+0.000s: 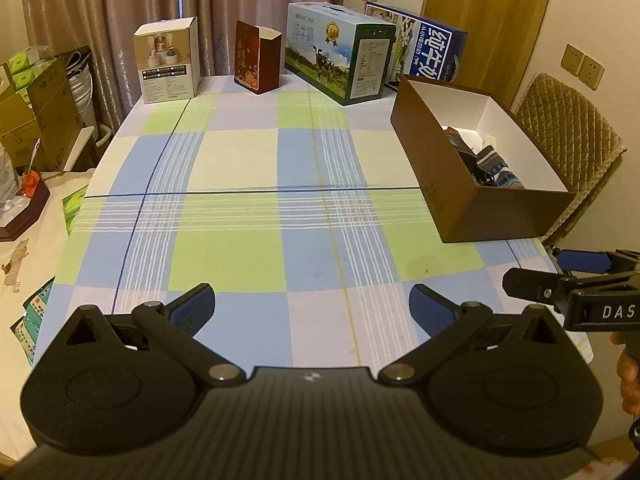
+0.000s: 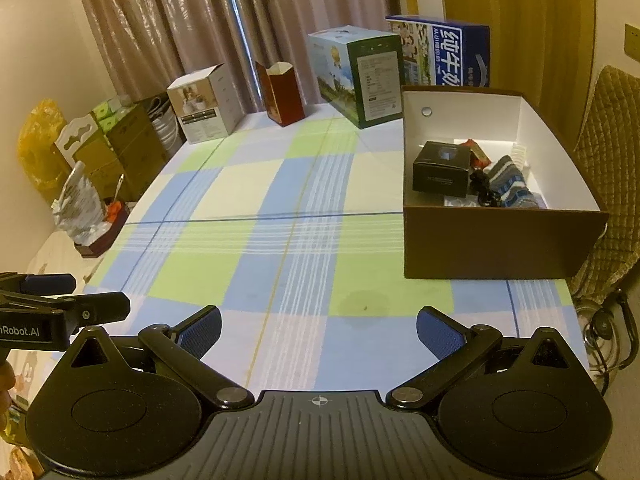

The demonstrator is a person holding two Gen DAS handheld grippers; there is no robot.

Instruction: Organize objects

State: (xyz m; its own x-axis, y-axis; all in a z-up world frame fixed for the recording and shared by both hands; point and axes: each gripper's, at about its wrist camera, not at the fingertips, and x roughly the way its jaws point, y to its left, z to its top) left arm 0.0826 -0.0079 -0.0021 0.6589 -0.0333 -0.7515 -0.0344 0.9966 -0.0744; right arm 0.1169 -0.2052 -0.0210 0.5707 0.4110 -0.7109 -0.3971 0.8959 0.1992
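A brown open box (image 1: 436, 160) (image 2: 492, 240) with a white inside stands at the table's right edge. In it lie a small black box (image 2: 440, 168), a striped sock (image 2: 512, 184) (image 1: 496, 168), a black cable and a red item. My left gripper (image 1: 312, 304) is open and empty over the near table edge. My right gripper (image 2: 318, 326) is open and empty, also low over the near edge, left of the brown box's front. Each gripper shows at the side of the other's view.
Along the far table edge stand a white product box (image 1: 168, 64), a dark red carton (image 1: 256, 60), a green milk carton (image 1: 340, 52) and a blue milk carton (image 1: 432, 48). A quilted chair (image 1: 568, 128) is right of the table. Cardboard boxes and clutter sit at the left.
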